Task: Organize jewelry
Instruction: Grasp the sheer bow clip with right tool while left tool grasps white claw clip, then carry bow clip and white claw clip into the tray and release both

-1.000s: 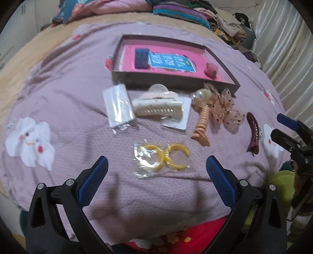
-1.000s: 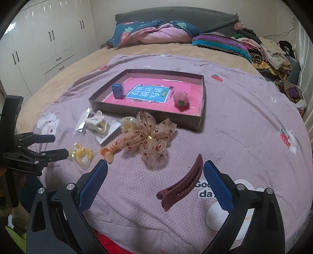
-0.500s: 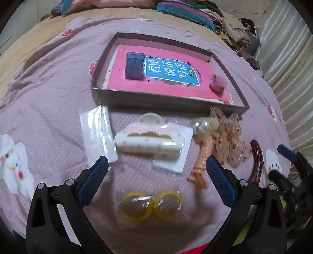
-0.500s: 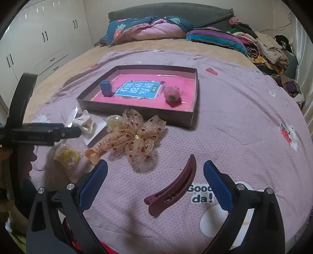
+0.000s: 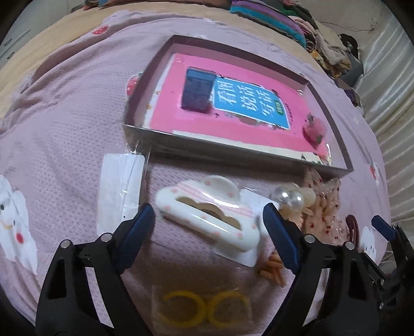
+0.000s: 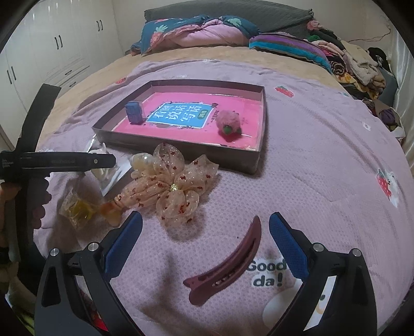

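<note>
Under my tools I see a lilac blanket (image 6: 323,160) with small strawberry prints and the words "Good da!". It lies on a tan bedcover (image 6: 196,55). At the head of the bed there is a grey headboard (image 6: 233,11), and in front of it a dark blue and pink quilt (image 6: 196,31) is bundled. Beside the quilt lies a striped folded cloth (image 6: 289,47), and a pile of clothes (image 6: 357,64) is on the right. White wardrobe doors (image 6: 59,44) stand at the left.
</note>
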